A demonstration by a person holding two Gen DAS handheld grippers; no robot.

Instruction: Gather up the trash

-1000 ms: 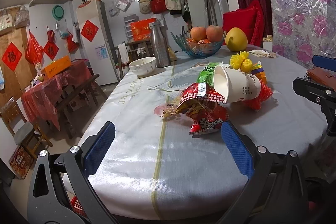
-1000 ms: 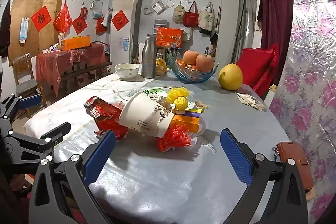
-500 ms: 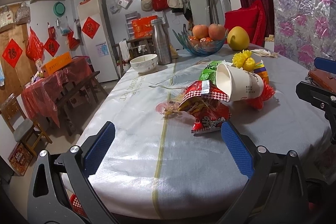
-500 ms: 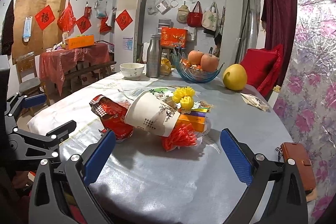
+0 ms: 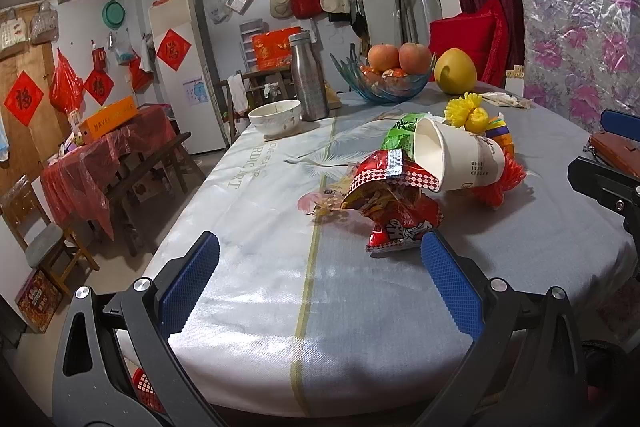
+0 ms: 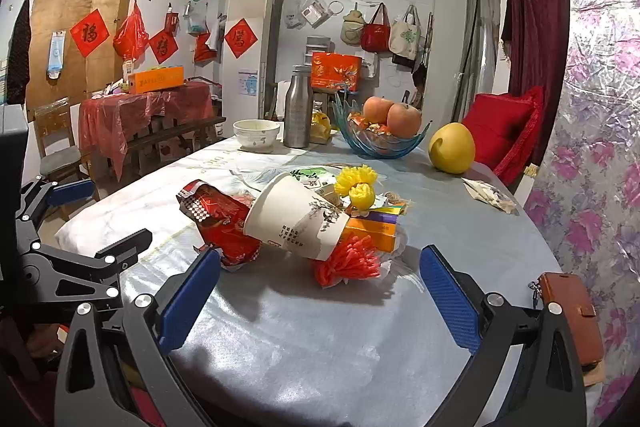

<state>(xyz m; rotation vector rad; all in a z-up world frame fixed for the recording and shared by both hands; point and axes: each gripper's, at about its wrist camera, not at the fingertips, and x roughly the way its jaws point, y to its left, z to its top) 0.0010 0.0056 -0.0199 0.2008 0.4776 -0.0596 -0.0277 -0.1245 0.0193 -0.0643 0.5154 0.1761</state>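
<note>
A pile of trash lies mid-table. A white paper cup [image 5: 456, 161] [image 6: 298, 223] lies on its side on a crumpled red snack wrapper [image 5: 394, 205] [image 6: 224, 223]. Around it are a green wrapper [image 5: 400, 135], yellow pompoms [image 6: 358, 185], an orange box [image 6: 372, 229] and a red pompom [image 6: 346, 263]. My left gripper [image 5: 320, 287] is open and empty, short of the red wrapper. My right gripper [image 6: 320, 293] is open and empty, just short of the red pompom and cup.
At the far end of the table [image 5: 280, 291] stand a white bowl [image 5: 275, 117], a steel flask [image 5: 309, 83], a glass fruit bowl [image 5: 384, 83] and a yellow pomelo [image 5: 455, 71]. A brown wallet [image 6: 572, 315] lies at the right table edge. A red basket [image 5: 146, 389] shows below the table edge.
Both grippers have drifted slightly closer to the trash pile; jaws stay open. The trash has not moved.
</note>
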